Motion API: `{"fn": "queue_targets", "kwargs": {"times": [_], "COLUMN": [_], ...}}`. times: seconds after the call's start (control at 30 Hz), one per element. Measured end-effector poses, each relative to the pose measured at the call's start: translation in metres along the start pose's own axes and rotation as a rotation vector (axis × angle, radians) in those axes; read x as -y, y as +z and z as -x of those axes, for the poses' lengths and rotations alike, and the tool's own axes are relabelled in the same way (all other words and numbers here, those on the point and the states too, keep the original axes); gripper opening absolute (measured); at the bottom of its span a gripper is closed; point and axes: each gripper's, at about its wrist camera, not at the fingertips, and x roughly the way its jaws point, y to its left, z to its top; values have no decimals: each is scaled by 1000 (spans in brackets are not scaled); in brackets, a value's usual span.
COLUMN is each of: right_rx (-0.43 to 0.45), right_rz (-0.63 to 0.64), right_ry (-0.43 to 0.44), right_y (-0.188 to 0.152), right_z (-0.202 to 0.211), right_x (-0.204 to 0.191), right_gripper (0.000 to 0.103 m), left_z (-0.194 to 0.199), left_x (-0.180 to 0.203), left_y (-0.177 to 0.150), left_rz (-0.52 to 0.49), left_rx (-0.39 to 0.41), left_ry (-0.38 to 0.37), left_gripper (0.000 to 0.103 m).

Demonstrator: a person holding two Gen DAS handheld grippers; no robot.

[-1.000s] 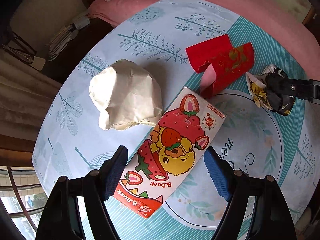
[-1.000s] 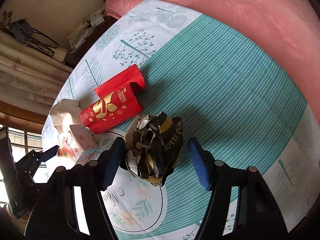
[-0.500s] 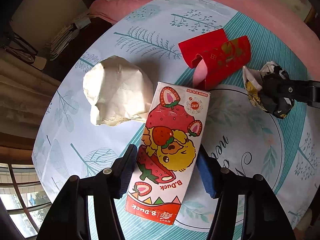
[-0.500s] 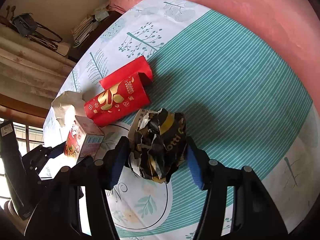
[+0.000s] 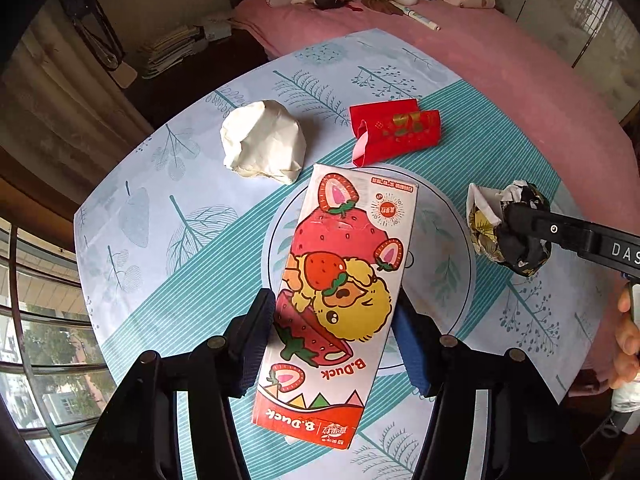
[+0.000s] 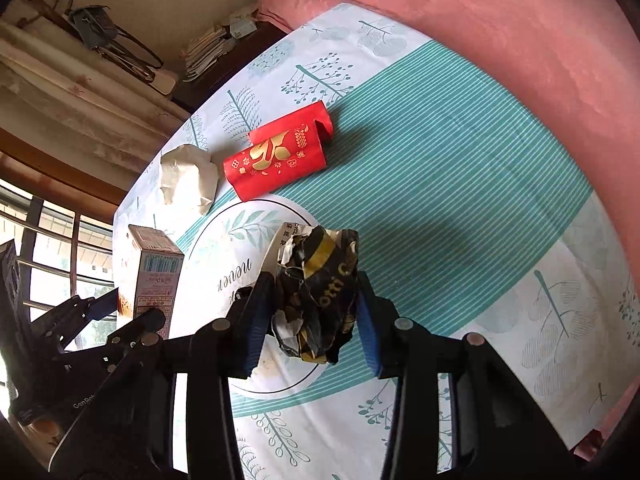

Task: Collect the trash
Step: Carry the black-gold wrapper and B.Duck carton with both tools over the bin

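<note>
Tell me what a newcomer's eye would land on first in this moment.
First, the bright strawberry B.Duck carton, clamped in the left gripper and filling the middle of the left wrist view. Next, the crumpled black and gold wrapper pinched in the right gripper. Behind both, on the leaf-print tablecloth, lie a red and gold packet and a ball of white paper.

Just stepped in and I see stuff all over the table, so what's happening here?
A person is clearing trash with two handheld grippers. The left gripper is shut on the strawberry drink carton, held above the tablecloth. The right gripper is shut on a crumpled black-and-gold wrapper. A crumpled white paper ball and a red envelope lie on the table, not yet collected.
</note>
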Motion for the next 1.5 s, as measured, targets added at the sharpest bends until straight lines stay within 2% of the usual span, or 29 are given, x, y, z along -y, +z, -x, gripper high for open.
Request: {"fn": "queue_targets", "kwargs": {"times": [0.23,0.5,0.67,0.83,1.0,1.13,1.33,1.5], "right_rx": [-6,-39,-80,-128,-196,-270,-354,-388], "right_rz": [118,258,325,361,347,315,298,267], "right_ry": [105,186,205,204,178,135,47,-34], "right_y": [-64,-151,-204,-256,-303,-336,-380,-404], "right_z": [72,162,203,223,210,180,118,54], "right_x": [12,55,88,119,149,170,192,207], "right_gripper": [36,36,36,36,36,36,37,37], "left_z": [72,138,163,160,136,104,37,-25], "left_x": [50,144,202,248,281,296,292,286], "left_y": [-90,-197,-257,-309,-354,-384,-410,-431], "left_rz": [149,260,299,314,305,294,328,373], "left_rx": [44,79,70,3,-70,-131,-186,-221], "left_ry": [6,67,79,62,36,13,-41,-62], "left_gripper": [58,58,58,58,58,58,58,58]}}
